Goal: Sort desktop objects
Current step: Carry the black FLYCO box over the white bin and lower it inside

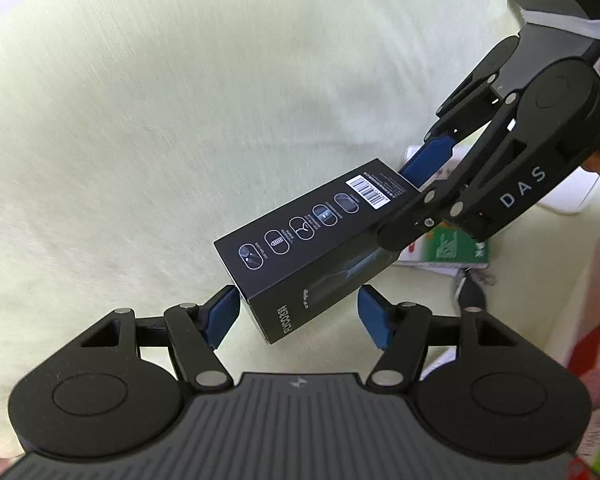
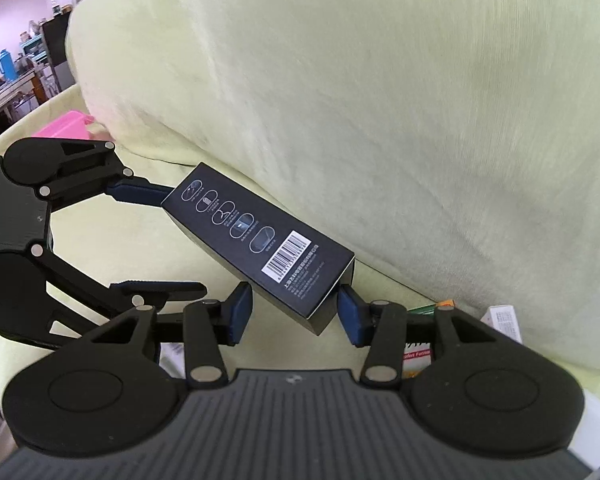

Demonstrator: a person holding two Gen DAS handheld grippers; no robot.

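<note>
At the centre of both frames, the black box (image 1: 312, 240) hangs tilted over the green cloth (image 1: 140, 120), its ends between both tools' pads. Left tool (image 1: 296, 316) gapes; right tool (image 2: 296, 312) looks barely touching, grip uncertain. Squeeze evenly before lifting.

Soft, even daylight fills both views, bright without harsh glare. The pale green cloth (image 1: 180, 120) looks smeared with motion blur, most of all toward the left edge. The black box (image 1: 316, 236) stays fairly sharp, its barcode readable, and throws only a faint shadow. Fisheye bending curves the edges strongly. The far room (image 2: 24, 52) looks pinkish, perhaps a colour cast.
</note>
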